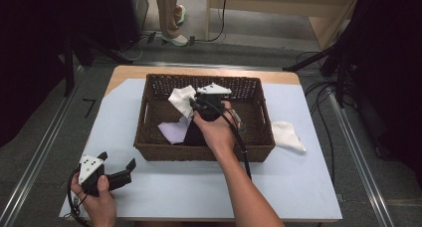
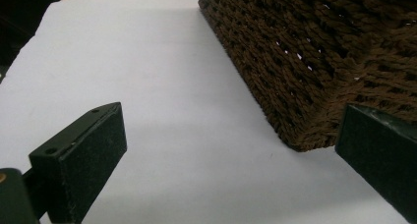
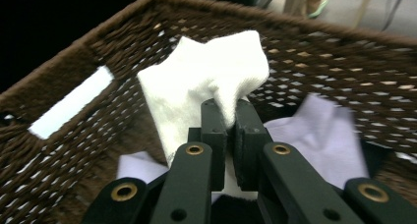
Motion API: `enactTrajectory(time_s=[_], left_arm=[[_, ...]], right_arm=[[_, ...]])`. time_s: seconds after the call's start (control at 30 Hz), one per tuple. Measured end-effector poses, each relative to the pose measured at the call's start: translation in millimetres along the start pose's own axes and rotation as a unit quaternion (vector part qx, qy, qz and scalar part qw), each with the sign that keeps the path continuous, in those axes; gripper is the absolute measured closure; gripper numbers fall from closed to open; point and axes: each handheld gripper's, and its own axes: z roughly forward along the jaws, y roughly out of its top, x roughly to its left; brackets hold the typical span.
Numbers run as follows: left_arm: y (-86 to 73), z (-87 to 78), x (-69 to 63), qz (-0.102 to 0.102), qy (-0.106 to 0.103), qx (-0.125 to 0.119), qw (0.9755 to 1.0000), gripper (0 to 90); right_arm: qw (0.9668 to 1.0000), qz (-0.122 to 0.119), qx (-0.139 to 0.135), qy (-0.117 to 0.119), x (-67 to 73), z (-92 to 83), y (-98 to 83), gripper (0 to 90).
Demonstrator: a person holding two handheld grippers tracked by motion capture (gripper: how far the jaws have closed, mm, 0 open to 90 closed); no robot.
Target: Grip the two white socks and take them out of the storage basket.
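Observation:
A dark brown woven basket (image 1: 149, 147) stands in the middle of the white-covered table (image 1: 174, 187). Inside it my right gripper (image 1: 194, 105) is shut on a white sock (image 1: 181, 100), which hangs lifted above the basket floor. In the right gripper view the white sock (image 3: 196, 86) bunches up between the closed jaws of the right gripper (image 3: 229, 111). Pale lilac cloth (image 1: 171, 132) lies below it in the basket, with something dark beside it. My left gripper (image 1: 119, 165) rests near the table's front left, open and with nothing in it; its fingers (image 2: 83, 155) frame the basket's corner (image 2: 305, 96).
Another white sock (image 1: 288, 135) lies on the table just right of the basket. A person's legs (image 1: 171, 18) stand beyond the far edge, with cables on the floor. Bare white table runs along the front.

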Motion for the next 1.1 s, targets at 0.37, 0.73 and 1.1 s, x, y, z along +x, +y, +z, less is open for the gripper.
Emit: enactTrajectory(time_s=[0.37,0.73,1.1], left_arm=[[-0.1,0.0,-0.6,0.0,0.002,-0.001,1.0,0.0],[-0.2,0.1,-1.0,0.001,0.003,-0.002,1.0,0.0],[-0.2,0.1,-1.2,0.002,0.005,-0.002,1.0,0.0]], right_arm=[[0.9987,0.009,-0.028,-0.042,-32.5,-29.0,-3.2,85.9],[0.9956,0.021,-0.059,-0.07,-59.8,-55.9,-5.8,86.0],[0.9901,0.025,-0.108,-0.086,-80.3,-82.0,-4.5,86.0]])
